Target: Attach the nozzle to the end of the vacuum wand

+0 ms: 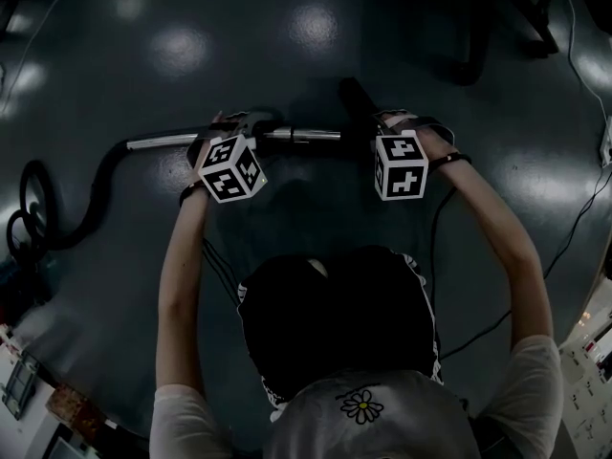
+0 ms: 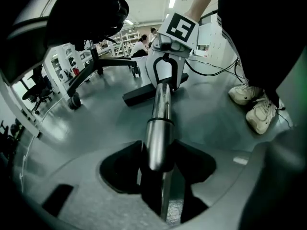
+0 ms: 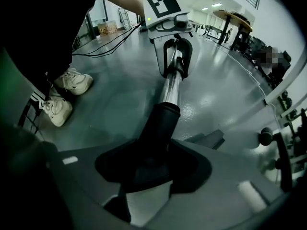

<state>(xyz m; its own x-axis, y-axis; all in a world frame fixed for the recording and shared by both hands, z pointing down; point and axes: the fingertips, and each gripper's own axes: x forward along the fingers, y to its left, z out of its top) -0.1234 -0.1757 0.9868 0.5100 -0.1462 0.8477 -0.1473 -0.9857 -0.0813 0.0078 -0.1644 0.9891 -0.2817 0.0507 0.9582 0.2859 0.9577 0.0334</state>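
Observation:
The shiny metal vacuum wand lies roughly level across the head view, between both hands. My left gripper is shut on the wand, whose tube runs between the jaws toward the other gripper. The black nozzle sits at the wand's far end, its collar round the tube. My right gripper is shut on the nozzle's dark neck. In the head view the right gripper is at the wand's right end, with the nozzle dark and hard to make out behind it.
A black hose curves from the wand's left end to the vacuum body at the left edge. An office chair stands behind. My white shoes are close by. Cables trail across the dark floor on the right.

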